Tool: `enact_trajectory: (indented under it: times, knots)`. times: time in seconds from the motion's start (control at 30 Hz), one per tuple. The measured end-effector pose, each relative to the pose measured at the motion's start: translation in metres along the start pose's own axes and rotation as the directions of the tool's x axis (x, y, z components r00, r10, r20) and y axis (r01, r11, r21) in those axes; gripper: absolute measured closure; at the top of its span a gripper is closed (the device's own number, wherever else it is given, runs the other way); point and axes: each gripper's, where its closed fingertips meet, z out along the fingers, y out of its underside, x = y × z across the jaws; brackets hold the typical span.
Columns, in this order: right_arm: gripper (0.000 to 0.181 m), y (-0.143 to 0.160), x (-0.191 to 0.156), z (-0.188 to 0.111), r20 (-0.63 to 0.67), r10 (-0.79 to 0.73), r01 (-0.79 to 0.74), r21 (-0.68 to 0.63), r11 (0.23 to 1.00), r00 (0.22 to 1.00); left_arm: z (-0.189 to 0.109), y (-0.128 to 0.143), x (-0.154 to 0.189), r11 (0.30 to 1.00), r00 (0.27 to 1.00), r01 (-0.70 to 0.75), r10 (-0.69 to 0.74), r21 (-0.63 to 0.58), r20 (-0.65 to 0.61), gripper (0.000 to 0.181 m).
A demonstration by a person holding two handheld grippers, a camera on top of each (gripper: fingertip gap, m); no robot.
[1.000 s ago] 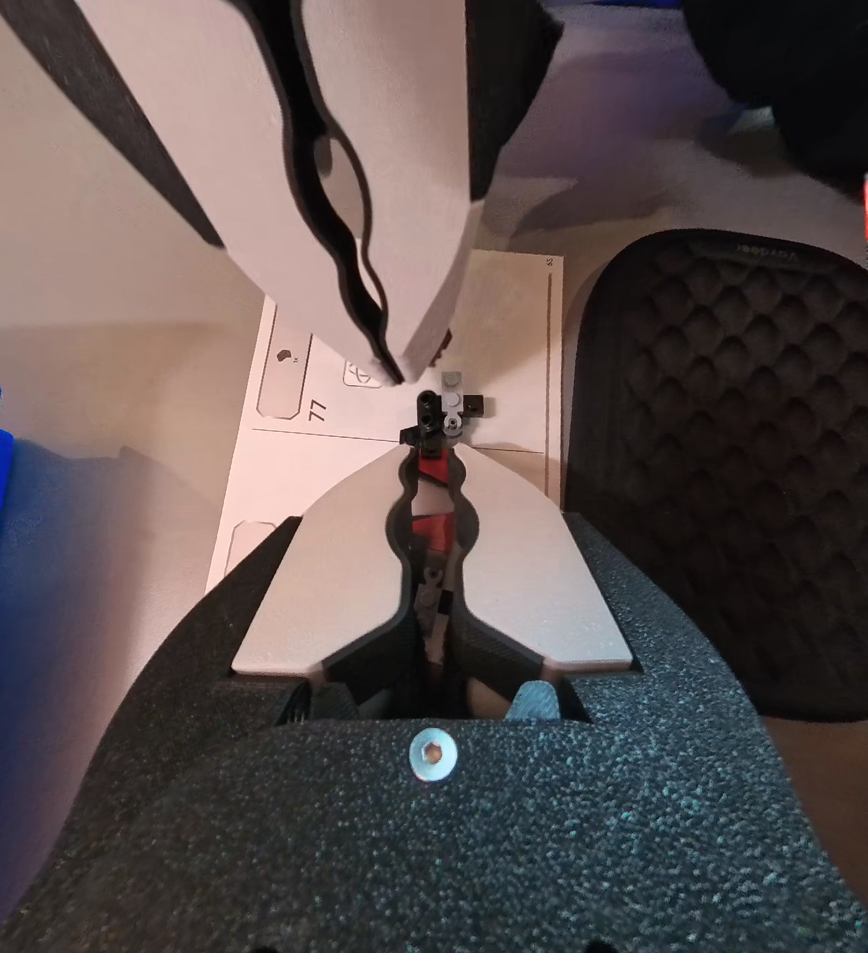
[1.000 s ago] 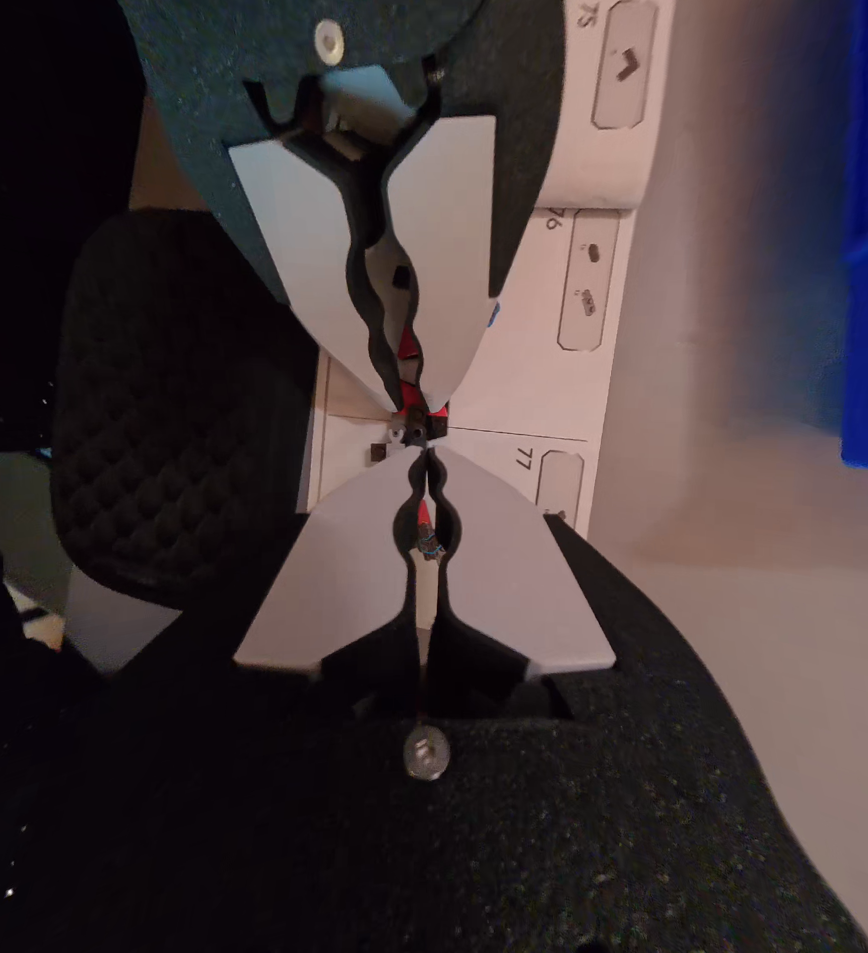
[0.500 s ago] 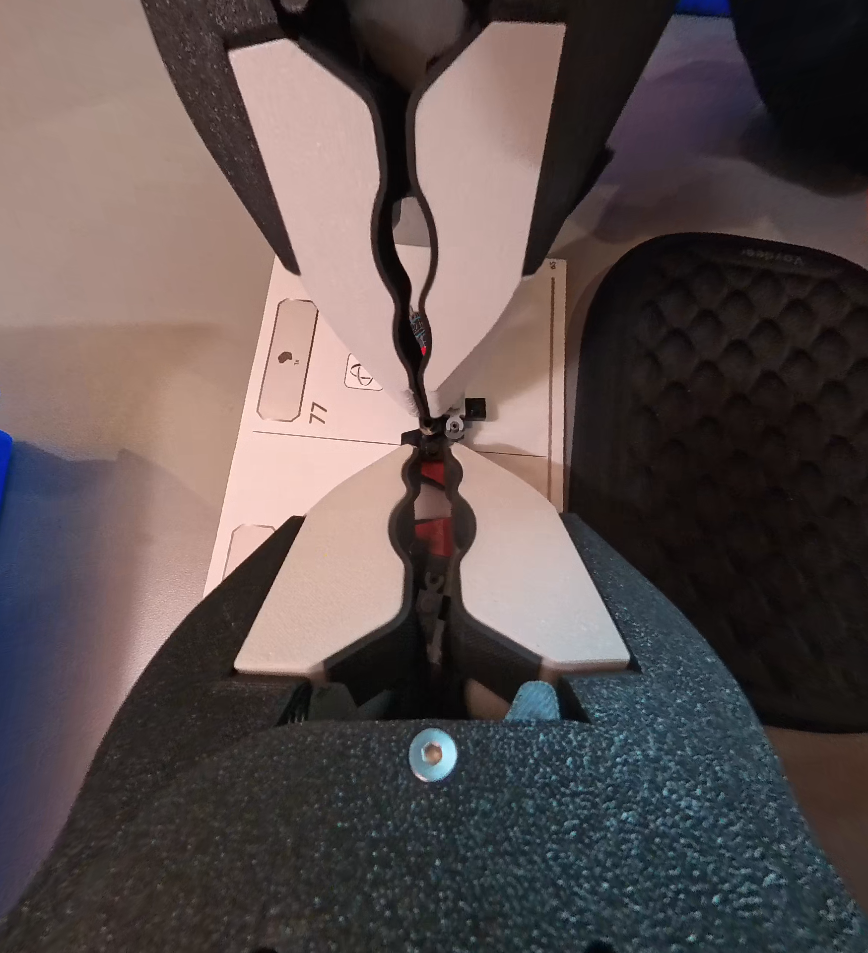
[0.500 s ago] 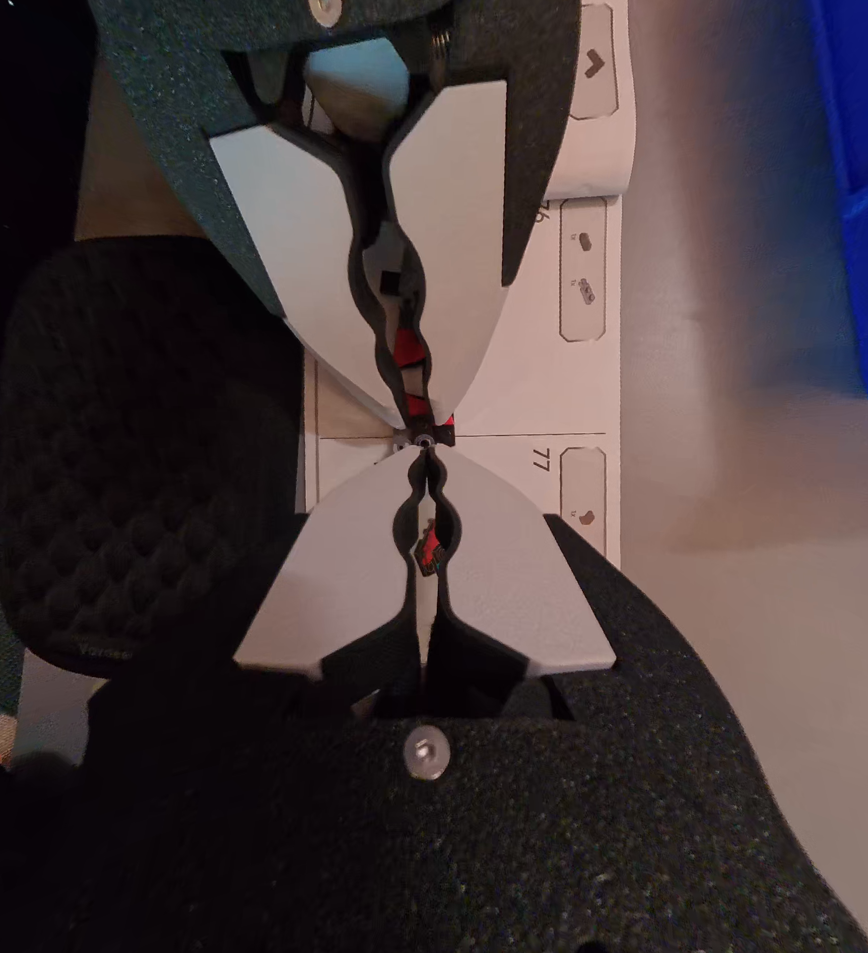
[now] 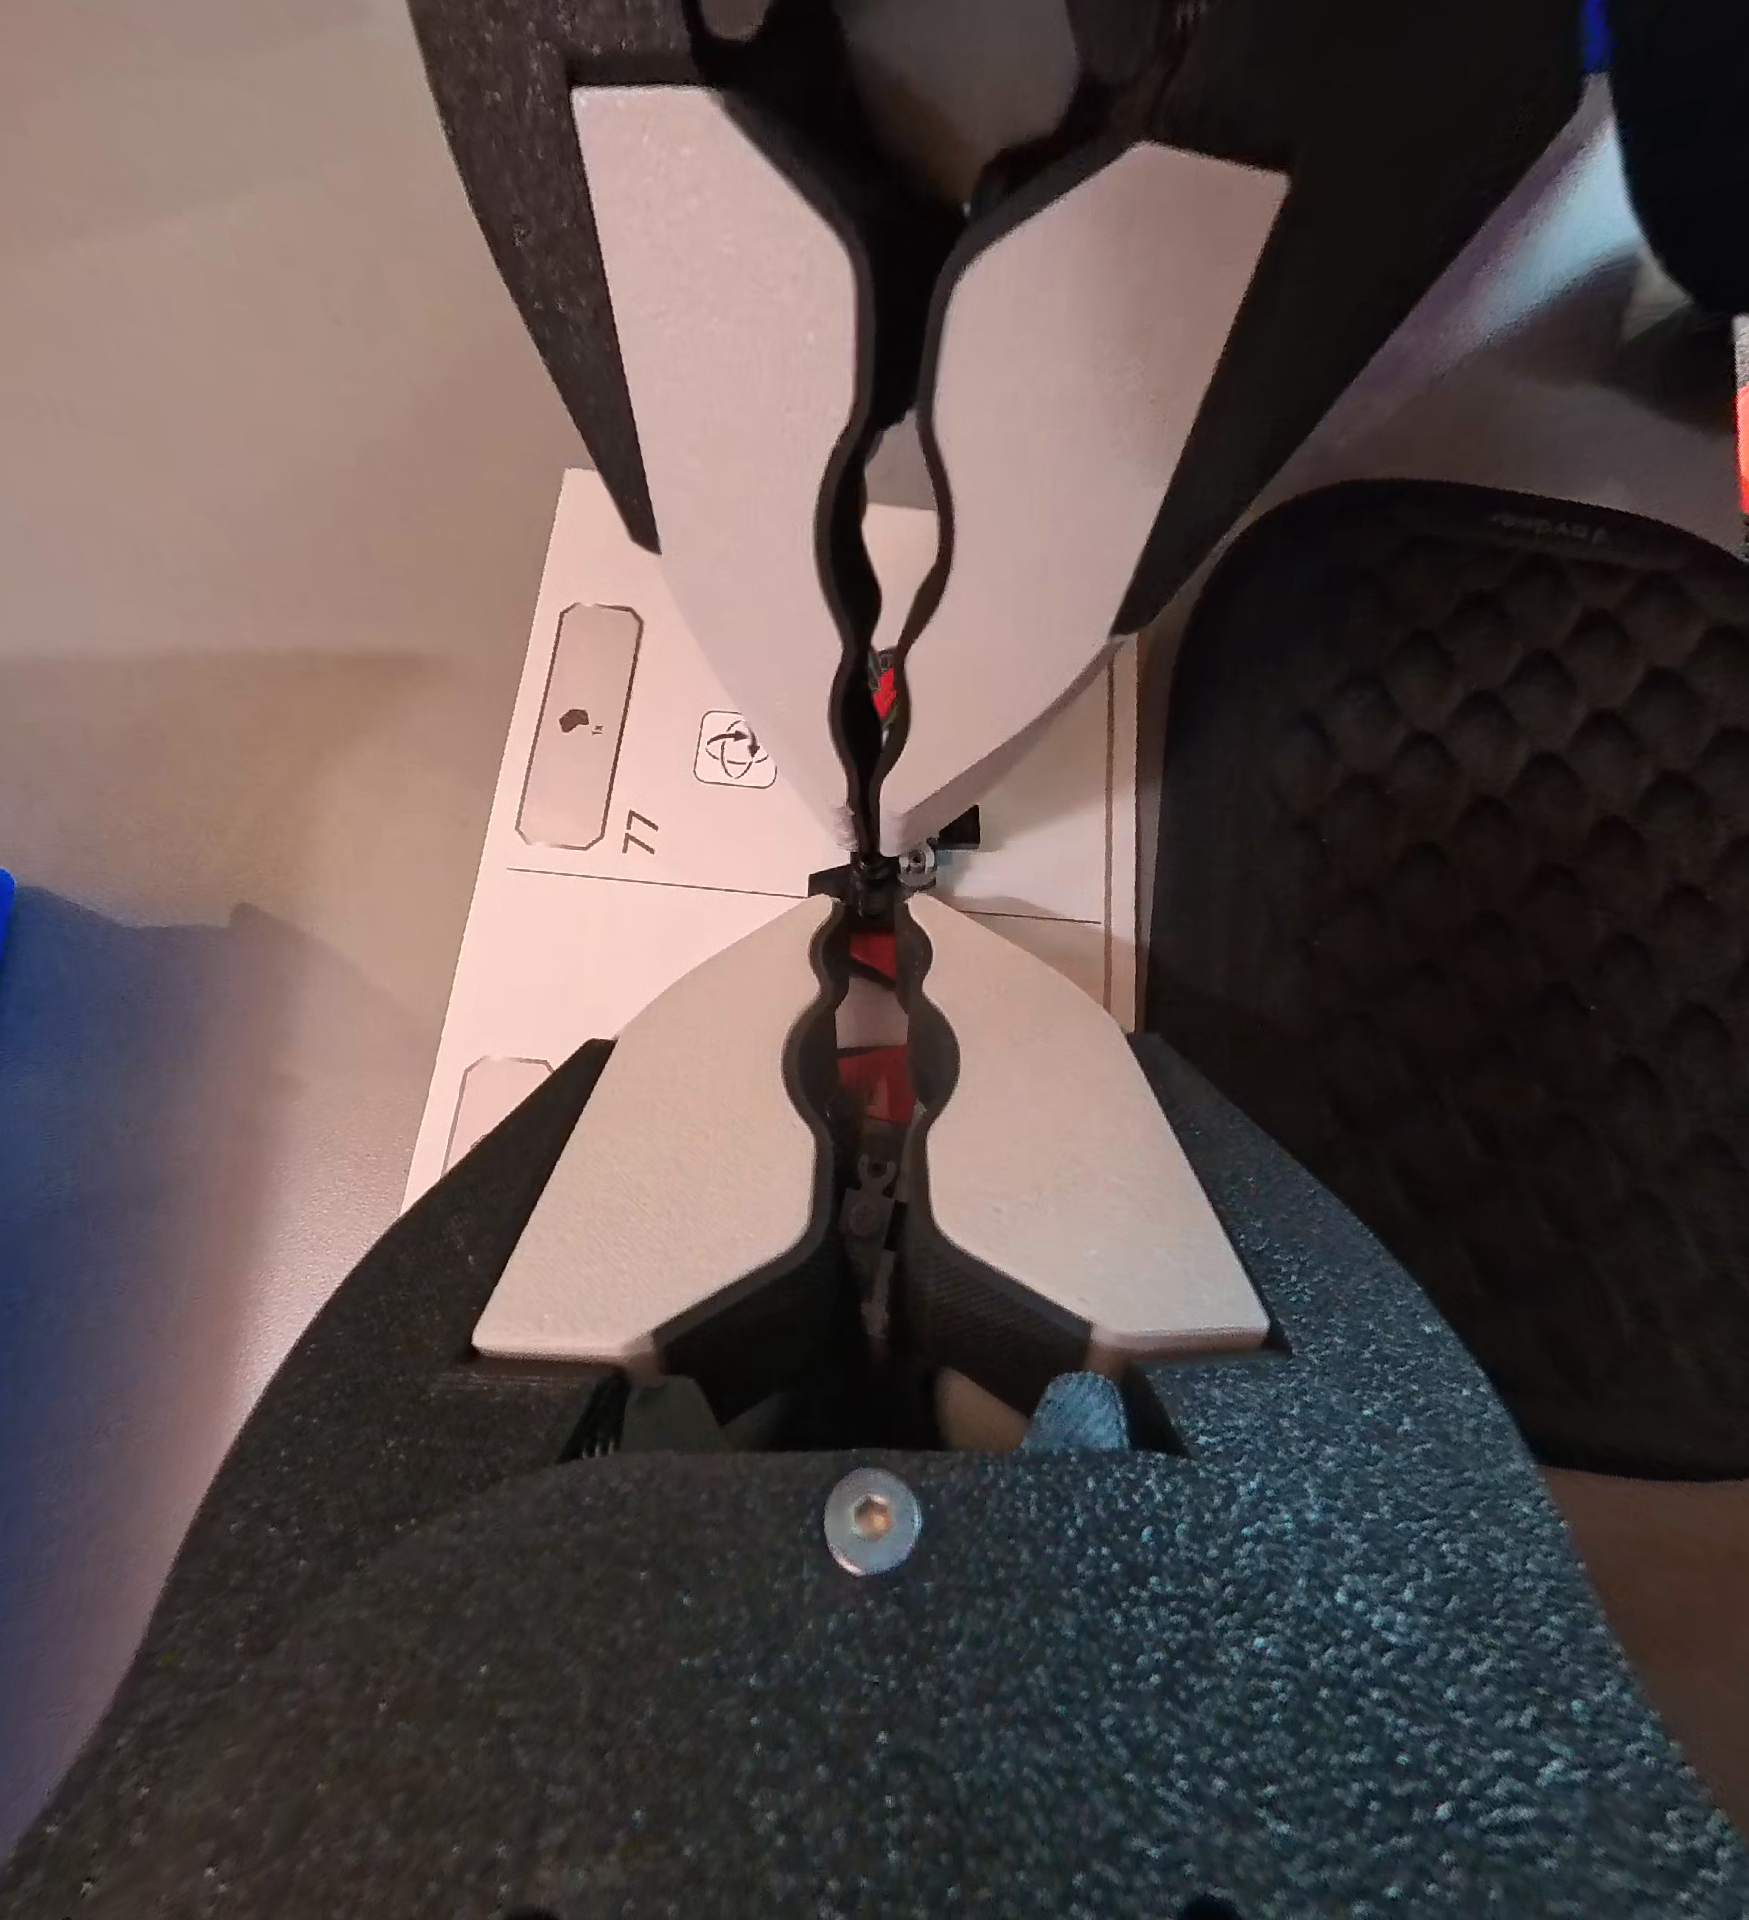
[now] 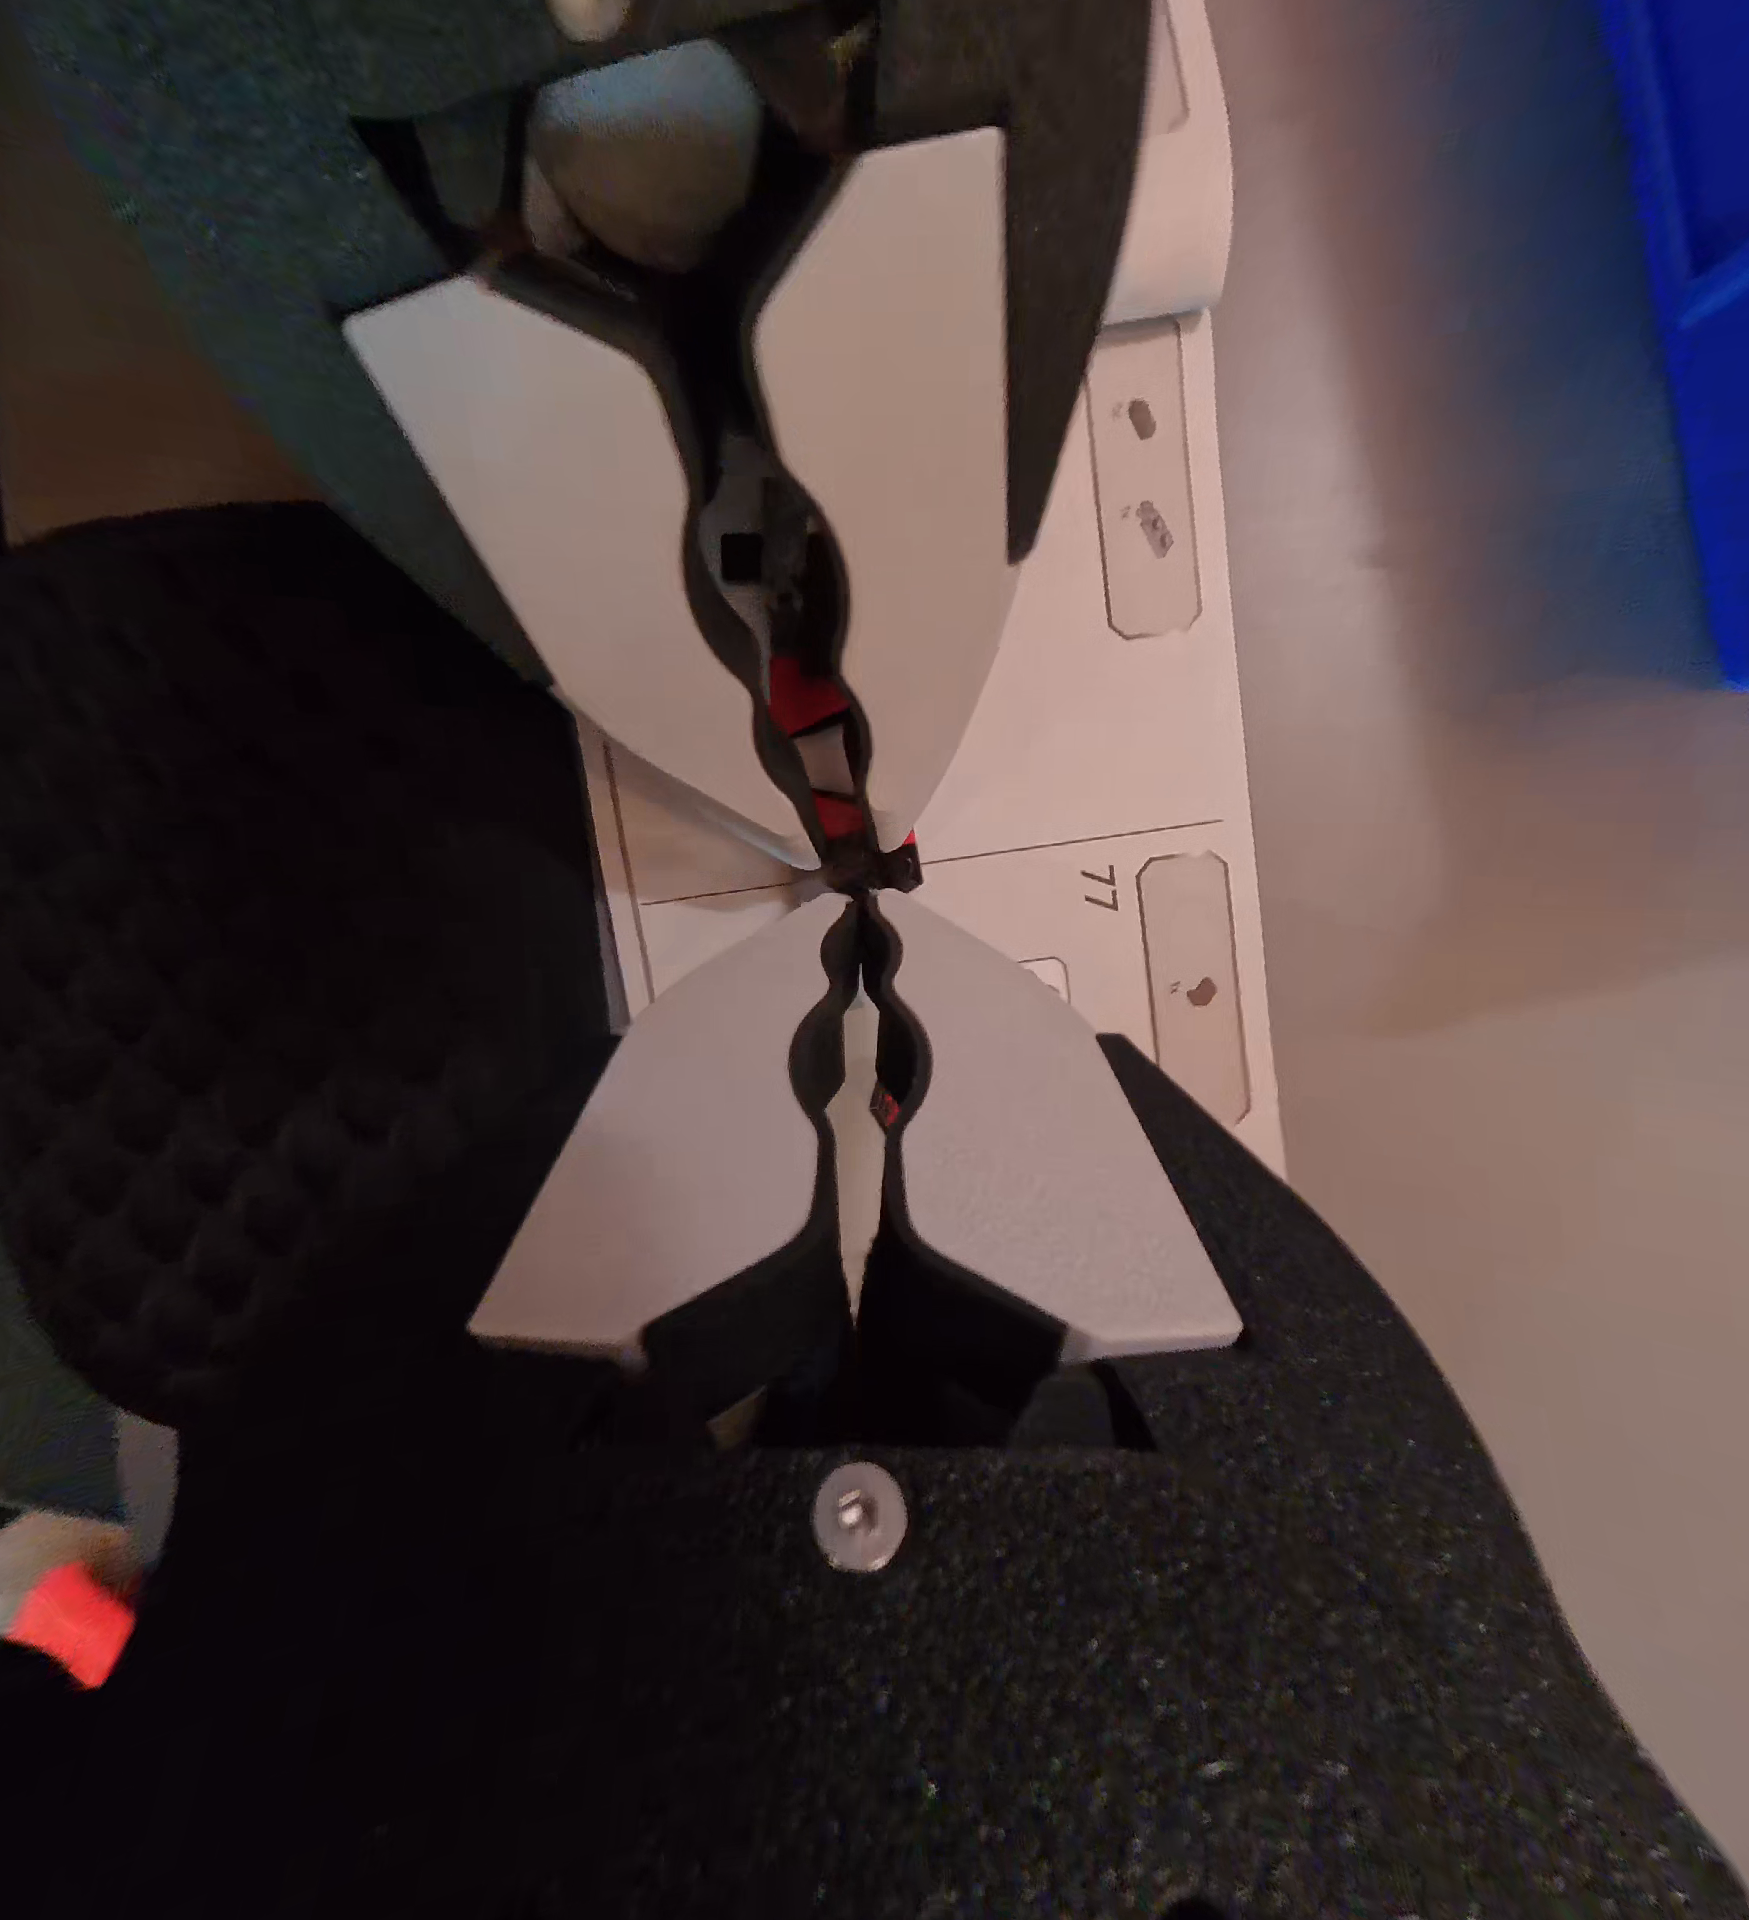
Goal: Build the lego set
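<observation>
Right gripper [image 5: 875,831] has swung tip-to-tip with left gripper [image 5: 868,914] over the instruction booklet [image 5: 579,935]. Left clamps the red-and-black lego assembly [image 5: 875,951]; right, closed on a tiny piece I cannot identify, is likely seating it.

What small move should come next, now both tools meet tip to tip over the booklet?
Probably a gentle straight push together. The left tool is shut on the red and black lego assembly, and the right tool brings its small piece against the black end above the instruction booklet; whether it has seated is hidden.
</observation>
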Motion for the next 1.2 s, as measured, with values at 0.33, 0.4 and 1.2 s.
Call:
enact_trajectory:
  times: [0.33,0.4,1.2]
  knots:
    - [0.18,0.002,0.0,0.001,0.047,0.184,-0.183,-0.022,0.983,0.982,0.0,0.0,0.0,1.0,1.0,-0.013,0.013,-0.004,0.007,0.174]
    - [0.18,0.001,0.0,0.001,0.05,0.188,-0.187,-0.023,0.982,0.981,0.0,0.0,0.0,1.0,1.0,-0.013,0.013,-0.006,0.008,0.174]
    - [0.181,0.005,0.008,-0.03,-0.128,0.054,-0.047,0.056,0.997,0.99,-0.074,0.028,0.007,1.0,0.997,-0.026,0.025,0.013,0.075,0.157]
